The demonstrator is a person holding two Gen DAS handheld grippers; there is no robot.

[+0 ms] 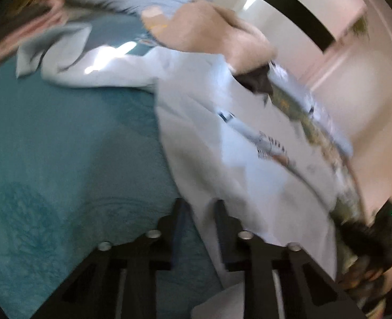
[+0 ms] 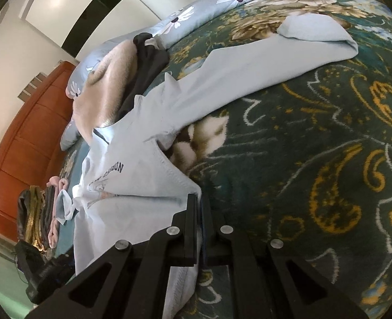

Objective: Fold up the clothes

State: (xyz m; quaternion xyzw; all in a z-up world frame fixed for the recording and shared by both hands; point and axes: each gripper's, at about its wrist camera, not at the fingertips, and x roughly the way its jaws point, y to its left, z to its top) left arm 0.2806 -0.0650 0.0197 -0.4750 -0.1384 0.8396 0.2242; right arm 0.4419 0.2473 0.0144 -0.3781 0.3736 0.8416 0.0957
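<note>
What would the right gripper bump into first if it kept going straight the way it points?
The right gripper is already pinching the hem of the pale blue shirt. Pushed straight on, it would probably plough into more of that shirt lying ahead, with the green patterned blanket underneath. Depth is hard to judge here.

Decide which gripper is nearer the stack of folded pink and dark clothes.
Left. The left gripper holds the pale blue cotton sweatshirt on the side toward the stack of folded pink and dark clothes; the right gripper pinches its hem on the far side.
</note>
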